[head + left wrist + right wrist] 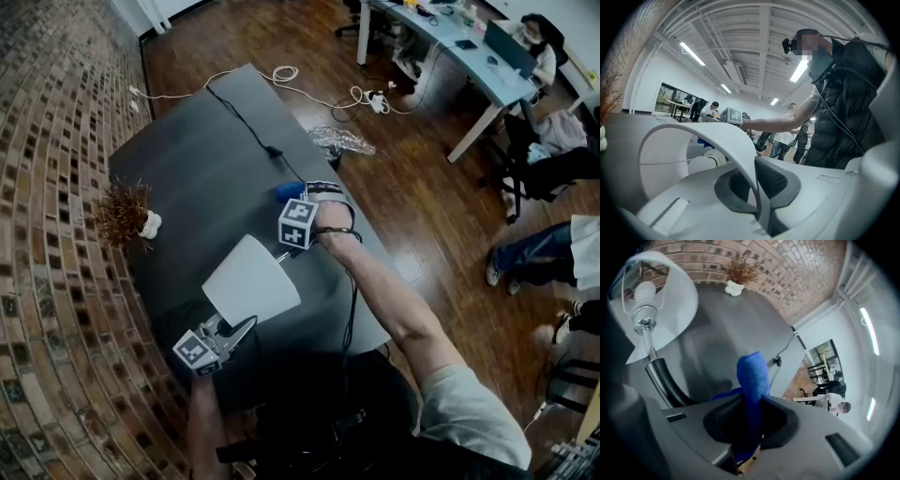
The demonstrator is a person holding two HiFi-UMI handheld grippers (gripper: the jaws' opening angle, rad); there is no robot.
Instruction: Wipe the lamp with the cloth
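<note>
Left gripper (240,329), near level, jaws clamped on lampshade (251,279) rim; right gripper (749,425), arm outstretched, jaws pinching blue cloth (753,373).

Brick wall (47,141), wood floor (422,216) (glossy)

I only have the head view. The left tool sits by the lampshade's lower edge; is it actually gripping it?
Observer: Yes. The left gripper view shows the left tool shut on the thin rim of the lampshade.
Operator: Does the right tool have the cloth?
Observer: Yes. Its own view shows the right tool shut on the blue cloth, which sticks out past the jaws.
Operator: Is the cloth on the lamp?
Observer: No. Its tip shows against the table, apart from the black stem.
</note>
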